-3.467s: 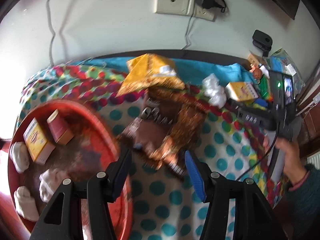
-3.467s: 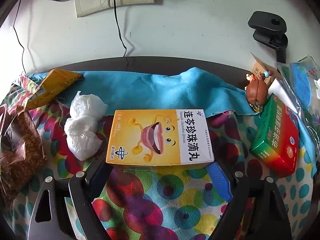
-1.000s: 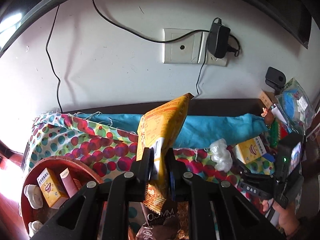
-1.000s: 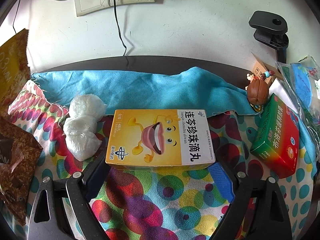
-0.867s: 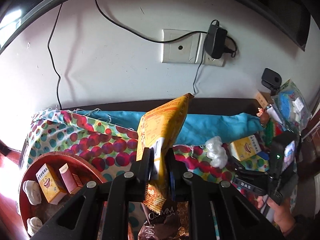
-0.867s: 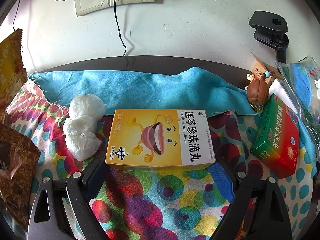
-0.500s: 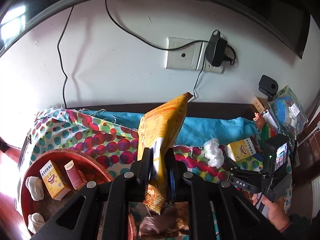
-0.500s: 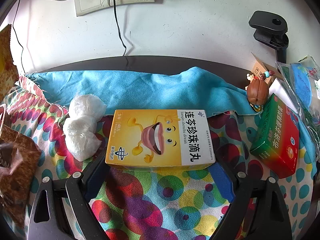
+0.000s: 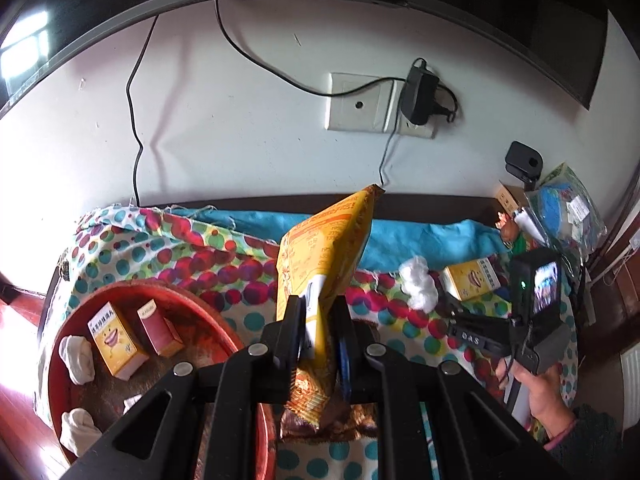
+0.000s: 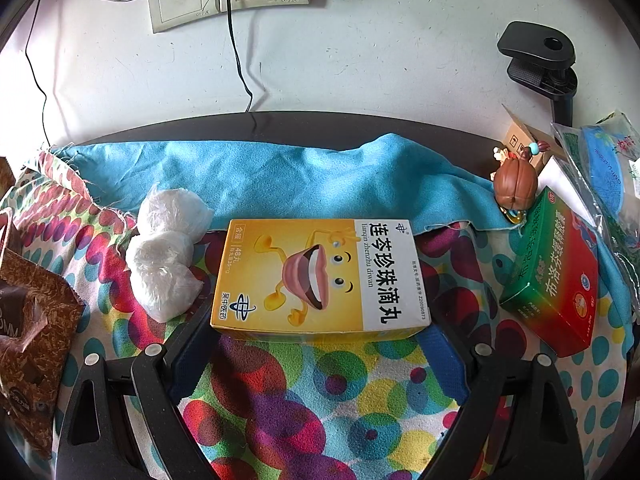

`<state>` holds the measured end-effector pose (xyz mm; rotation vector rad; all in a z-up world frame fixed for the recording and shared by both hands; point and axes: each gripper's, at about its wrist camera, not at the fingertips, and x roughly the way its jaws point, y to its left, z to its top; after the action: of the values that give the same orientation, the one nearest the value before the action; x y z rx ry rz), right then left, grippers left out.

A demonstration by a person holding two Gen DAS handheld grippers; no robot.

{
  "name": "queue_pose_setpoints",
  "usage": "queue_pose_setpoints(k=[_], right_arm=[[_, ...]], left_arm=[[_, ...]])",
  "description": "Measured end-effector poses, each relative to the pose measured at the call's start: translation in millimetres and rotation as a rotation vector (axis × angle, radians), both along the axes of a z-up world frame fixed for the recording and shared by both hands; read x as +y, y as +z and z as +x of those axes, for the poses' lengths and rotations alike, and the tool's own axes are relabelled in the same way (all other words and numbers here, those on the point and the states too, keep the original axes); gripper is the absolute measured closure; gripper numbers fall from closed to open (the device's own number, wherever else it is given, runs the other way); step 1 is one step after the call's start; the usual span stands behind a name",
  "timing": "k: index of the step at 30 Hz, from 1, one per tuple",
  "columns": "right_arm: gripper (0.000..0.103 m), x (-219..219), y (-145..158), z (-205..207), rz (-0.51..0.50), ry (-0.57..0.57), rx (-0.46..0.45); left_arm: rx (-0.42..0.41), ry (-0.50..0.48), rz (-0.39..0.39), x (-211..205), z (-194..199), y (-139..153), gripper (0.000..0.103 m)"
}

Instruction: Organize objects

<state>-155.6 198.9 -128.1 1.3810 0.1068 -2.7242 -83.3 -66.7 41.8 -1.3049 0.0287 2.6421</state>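
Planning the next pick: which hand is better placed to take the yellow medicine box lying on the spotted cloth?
Right. The right gripper is open with the yellow medicine box between its fingers; the left gripper is shut on the yellow snack bag.

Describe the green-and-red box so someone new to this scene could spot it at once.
On the spotted cloth, look at the far right, beside the big yellow box. The green-and-red box lies tilted there, just below a brown walnut-like figurine; it is the only green carton.

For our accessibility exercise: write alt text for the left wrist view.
The left gripper is shut on a yellow snack bag, held above a polka-dot cloth. A red tray at left holds small boxes and white bundles.
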Motion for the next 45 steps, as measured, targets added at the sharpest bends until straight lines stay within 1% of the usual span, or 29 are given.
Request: queue_pose_setpoints(k=[11,15,20,26,29,32,35,37,39,45], right_arm=[[0.013,-3,-1,-2,0.001,0.000,0.000],[0.013,-2,0,-1,0.000,0.000,0.000],[0.013,-3,-1,-2,0.000,0.000,0.000],[0.012,-4,-1,-3,0.000,-0.006,0.000],[0.012,-4,-1,-3,0.001,-0.006,0.000],[0.012,-5,-1,-3,0.001,-0.006,0.000],[0.012,-5,-1,-4,0.001,-0.006,0.000],[0.012,-5,-1,-4,0.001,-0.006,0.000],[0.012,-6,-1,-4,0.001,-0.006,0.000],[0.012,-5,-1,-4,0.001,-0.006,-0.001]], left_arm=[[-0.015,-0.027,0.010,10,30,-3,0.087],[-0.008,-0.016,0.017,8,39,-3,0.087],[0.014,-0.011,0.006,5,54,2,0.087],[0.041,0.031,-0.007,-9,68,7,0.087],[0.044,0.068,-0.018,-23,74,7,0.087],[0.045,0.126,-0.027,-45,79,6,0.087],[0.041,0.193,-0.025,-74,81,4,0.087],[0.041,0.256,-0.045,-94,82,2,0.087],[0.032,0.299,-0.044,-113,83,-2,0.087],[0.011,0.423,-0.068,-156,86,-15,0.087]])
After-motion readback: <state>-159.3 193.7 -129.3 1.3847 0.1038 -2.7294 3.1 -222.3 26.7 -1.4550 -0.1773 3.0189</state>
